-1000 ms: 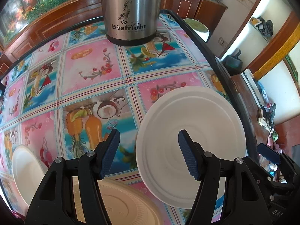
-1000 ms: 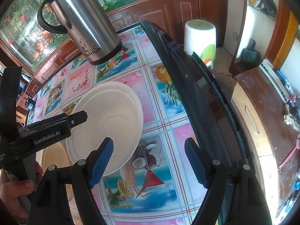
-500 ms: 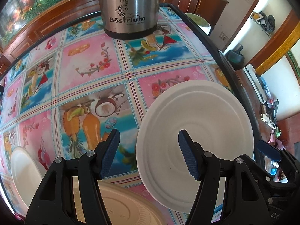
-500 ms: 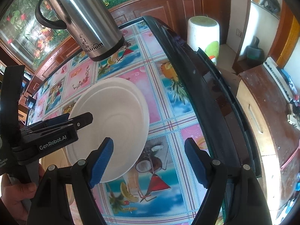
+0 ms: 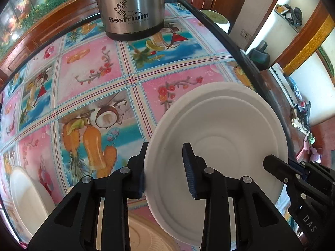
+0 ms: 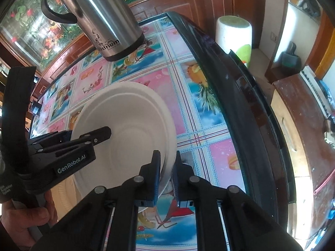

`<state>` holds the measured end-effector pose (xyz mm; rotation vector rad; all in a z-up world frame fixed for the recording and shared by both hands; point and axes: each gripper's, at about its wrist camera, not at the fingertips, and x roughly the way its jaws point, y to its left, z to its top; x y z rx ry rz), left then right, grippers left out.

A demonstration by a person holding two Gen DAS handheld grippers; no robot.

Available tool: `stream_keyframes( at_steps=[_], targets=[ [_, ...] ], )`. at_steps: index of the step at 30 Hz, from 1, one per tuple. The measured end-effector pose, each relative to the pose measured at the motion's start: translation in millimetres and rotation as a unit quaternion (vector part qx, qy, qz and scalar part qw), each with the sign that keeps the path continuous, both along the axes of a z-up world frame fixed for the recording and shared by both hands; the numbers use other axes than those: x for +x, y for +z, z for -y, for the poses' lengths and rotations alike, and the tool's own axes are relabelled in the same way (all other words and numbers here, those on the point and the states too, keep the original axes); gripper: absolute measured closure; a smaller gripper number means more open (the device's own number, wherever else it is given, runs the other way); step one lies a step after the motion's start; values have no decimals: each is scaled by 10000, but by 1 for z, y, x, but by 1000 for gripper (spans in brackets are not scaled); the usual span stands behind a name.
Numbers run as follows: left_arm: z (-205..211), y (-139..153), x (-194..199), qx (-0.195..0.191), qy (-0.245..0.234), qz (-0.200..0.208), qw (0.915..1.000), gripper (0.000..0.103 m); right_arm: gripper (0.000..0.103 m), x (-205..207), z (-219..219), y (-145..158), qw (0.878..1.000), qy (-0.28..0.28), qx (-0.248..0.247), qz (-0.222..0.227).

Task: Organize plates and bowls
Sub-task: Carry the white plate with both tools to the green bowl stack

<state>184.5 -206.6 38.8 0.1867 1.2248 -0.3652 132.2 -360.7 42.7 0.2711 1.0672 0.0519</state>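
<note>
A white plate is tilted up off the patterned table. My left gripper straddles its left rim, one finger behind the rim and one over the plate's face, with a gap still showing. My right gripper is shut on the plate's right rim, and its tip shows in the left wrist view. The left gripper also shows in the right wrist view. A beige plate lies under my left gripper. A white bowl sits at the lower left.
A steel Bestrium thermos jug stands at the far side of the table. The table's dark edge runs along the right, with a white stool and a wooden cabinet beyond it.
Both grippers have narrowed from wide open. The right one has shut on the white plate's rim and the left has closed in around its other rim. The plate has tilted up off the table.
</note>
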Motion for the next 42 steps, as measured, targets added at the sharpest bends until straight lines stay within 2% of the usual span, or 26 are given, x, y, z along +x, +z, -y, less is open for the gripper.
stream_keyframes(
  at_steps=[10, 17, 32, 42],
  targets=[
    [-17, 40, -21, -117, 25, 277, 9995, 73, 93, -14, -5, 31, 9998, 44, 60, 200],
    [-56, 59, -48, -139, 233, 411, 9988, 73, 93, -28, -27, 49, 9991, 254, 64, 323],
    [-197, 68, -122, -140, 1221, 326, 9919, 72, 93, -67, -141, 54, 9906, 1337, 21, 283],
    [-255, 73, -152, -106, 1630, 367, 9859, 72, 93, -85, -208, 54, 9814, 1903, -75, 248]
  ],
)
